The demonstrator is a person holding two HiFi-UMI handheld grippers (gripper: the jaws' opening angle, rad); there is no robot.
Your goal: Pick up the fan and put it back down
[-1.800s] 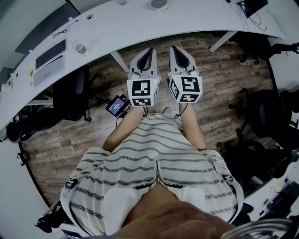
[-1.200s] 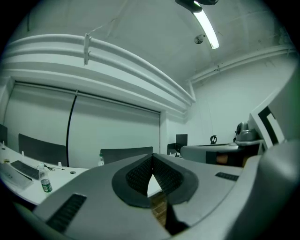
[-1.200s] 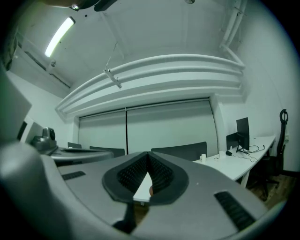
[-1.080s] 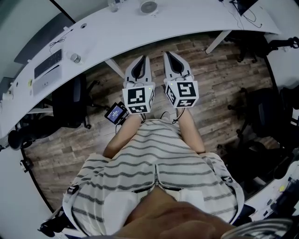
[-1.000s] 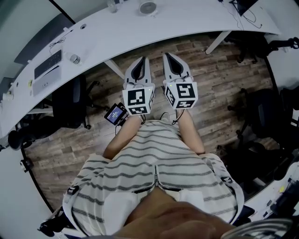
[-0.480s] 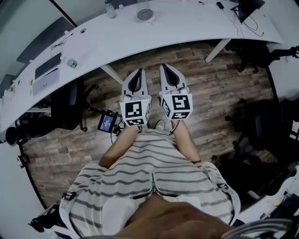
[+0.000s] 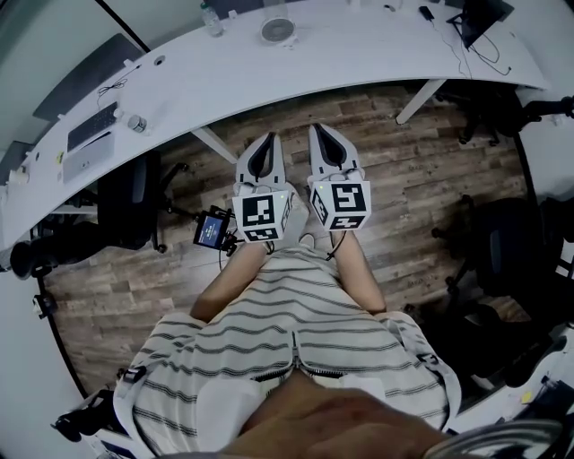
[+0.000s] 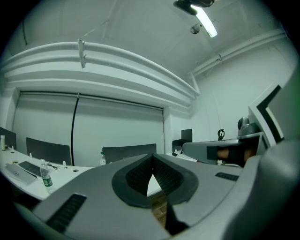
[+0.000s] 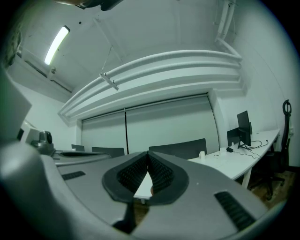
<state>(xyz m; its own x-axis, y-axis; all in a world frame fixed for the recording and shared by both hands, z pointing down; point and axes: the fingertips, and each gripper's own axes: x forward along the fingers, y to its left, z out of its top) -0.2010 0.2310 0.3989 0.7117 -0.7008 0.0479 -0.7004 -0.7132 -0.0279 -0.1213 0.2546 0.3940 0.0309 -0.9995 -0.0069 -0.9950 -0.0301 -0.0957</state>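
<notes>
The fan [image 7: 276, 30], a small round grey one, stands near the far edge of the curved white table [image 7: 359, 54], with a bottle [image 7: 210, 20] to its left. Both grippers hang side by side over the wooden floor, short of the table and well apart from the fan. The left gripper [image 7: 265, 143] is shut and empty, and its ribbed pads [image 8: 140, 176] meet at the tip in the left gripper view [image 8: 152, 160]. The right gripper [image 7: 323, 134] is shut with nothing between its pads [image 9: 159, 174], seen meeting in the right gripper view [image 9: 149, 157]. The jaws hide the fan in both gripper views.
On the table's left end lie a keyboard [image 7: 90, 126] and a white device [image 7: 85, 157]. A black chair [image 7: 126, 193] stands under that end, and more chairs [image 7: 502, 242] are at the right. Table legs [image 7: 421, 100] reach the floor. A small screen device [image 7: 213, 229] hangs by the person's left arm.
Both grippers have drawn lower in the head view, side by side and still shut. More of the table and the fan has come into sight at the top.
</notes>
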